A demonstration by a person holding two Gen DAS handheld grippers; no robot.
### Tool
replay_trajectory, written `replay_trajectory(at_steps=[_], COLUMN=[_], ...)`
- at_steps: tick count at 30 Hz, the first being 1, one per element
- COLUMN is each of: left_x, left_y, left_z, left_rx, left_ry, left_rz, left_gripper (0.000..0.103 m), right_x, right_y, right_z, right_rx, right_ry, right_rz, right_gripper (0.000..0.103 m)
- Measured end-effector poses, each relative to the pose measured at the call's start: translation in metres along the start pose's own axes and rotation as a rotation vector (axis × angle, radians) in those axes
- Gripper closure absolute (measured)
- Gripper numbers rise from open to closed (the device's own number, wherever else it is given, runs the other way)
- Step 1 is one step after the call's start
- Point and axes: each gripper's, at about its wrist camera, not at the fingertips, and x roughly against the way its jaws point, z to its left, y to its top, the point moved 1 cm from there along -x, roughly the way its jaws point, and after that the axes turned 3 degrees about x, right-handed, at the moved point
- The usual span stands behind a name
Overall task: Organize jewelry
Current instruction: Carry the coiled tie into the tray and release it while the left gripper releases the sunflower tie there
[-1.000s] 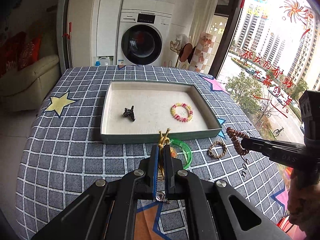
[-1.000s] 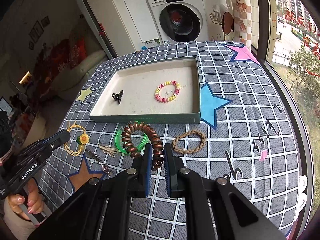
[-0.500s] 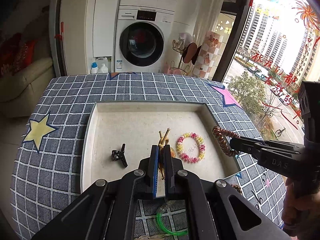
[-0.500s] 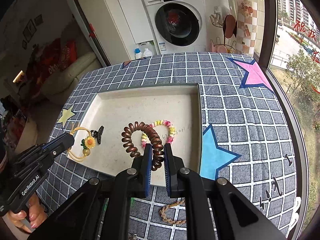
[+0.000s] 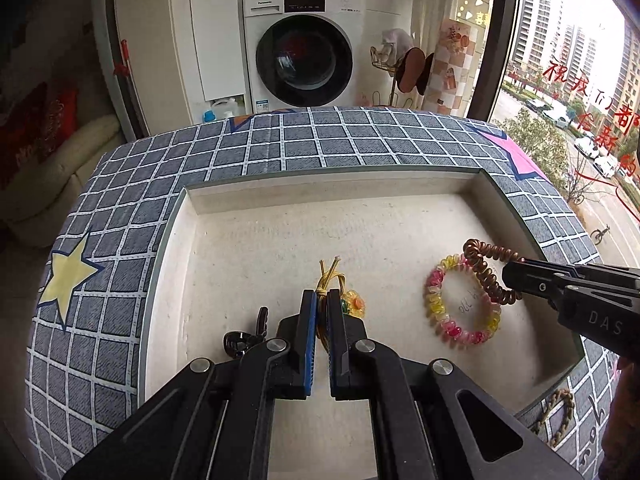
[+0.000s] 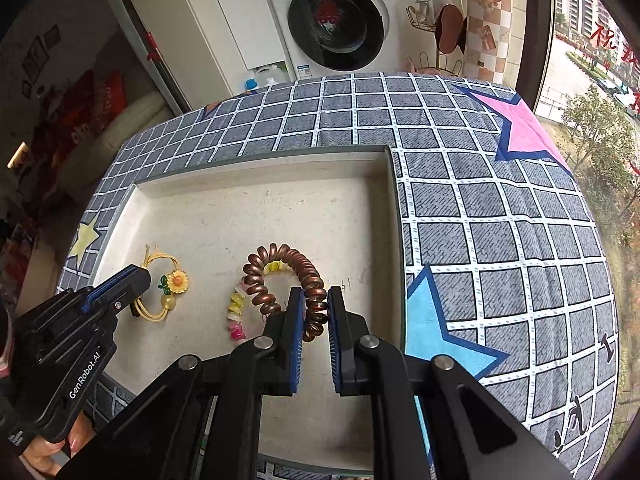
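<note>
A shallow cream tray lies on the checked tablecloth. My left gripper is shut on a yellow cord hair tie with a sunflower charm, low over the tray's middle. My right gripper is shut on a brown spiral hair tie, held over the colourful bead bracelet that lies in the tray. A black claw clip lies in the tray left of my left gripper.
A braided brown bracelet lies on the cloth outside the tray's near right corner. A washing machine stands beyond the table, a window to the right, a sofa to the left.
Both grippers moved forward from the cloth to above the tray, carrying their hair ties, and now sit lower and deeper inside it.
</note>
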Motion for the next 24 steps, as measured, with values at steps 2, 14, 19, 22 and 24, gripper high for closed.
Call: replay_trajectory(at_steps=[2, 14, 19, 22, 24], left_x=[-0.002, -0.005, 0.008, 0.025, 0.030], left_y=[-0.003, -0.010, -0.007, -0.004, -0.002], left_z=[-0.003, -0.004, -0.004, -0.004, -0.005], left_rx=[-0.015, -0.035, -0.038, -0.029, -0.033], left_ry=[0.020, 0.115, 0.110, 0.100, 0.098], left_rz=[-0.006, 0.005, -0.027, -0.103, -0.093], left_gripper=[0.086, 0.086, 0.016, 0.000, 0.000], right_x=[-0.006, -0.009, 0.002, 0.013, 0.022], right_y=[-0.002, -0.005, -0.002, 0.000, 0.000], right_z=[-0.002, -0.007, -0.008, -0.009, -0.010], right_rx=[-0.004, -0.020, -0.051, -0.083, -0.099], right_ry=[-0.005, 0.016, 0.067, 0.116, 0.133], right_rz=[0.008, 0.014, -0.025, -0.048, -0.065], right_gripper=[0.090, 0.068, 0.050, 0.046, 0.044])
